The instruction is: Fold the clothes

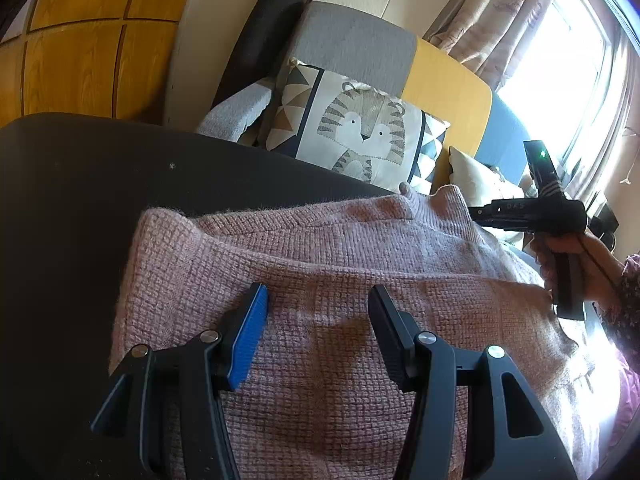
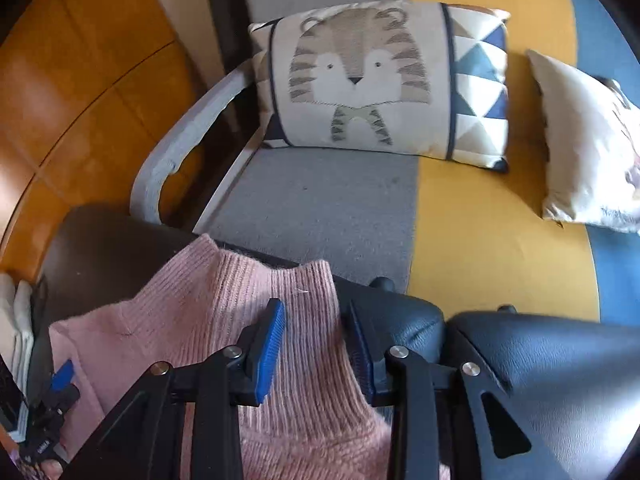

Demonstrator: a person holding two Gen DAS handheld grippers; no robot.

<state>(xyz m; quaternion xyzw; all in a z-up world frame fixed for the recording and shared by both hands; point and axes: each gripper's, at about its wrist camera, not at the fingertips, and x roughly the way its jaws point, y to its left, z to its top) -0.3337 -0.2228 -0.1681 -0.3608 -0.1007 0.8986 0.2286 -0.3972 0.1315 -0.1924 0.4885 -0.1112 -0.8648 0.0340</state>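
The pink knit sweater lies on the dark worktop, left tongs apart above it, right tongs apart astride its ribbed collar at six o'clock.

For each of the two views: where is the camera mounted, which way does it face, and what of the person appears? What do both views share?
Left wrist: on the left gripper, looking down over the pink sweater toward the sofa; the person's right hand shows at right.
Right wrist: on the right gripper, jaws open over the sweater's ribbed collar, facing the sofa seat; the left gripper shows at lower left.
Shared: sweater, tiger cushion, dark surface.
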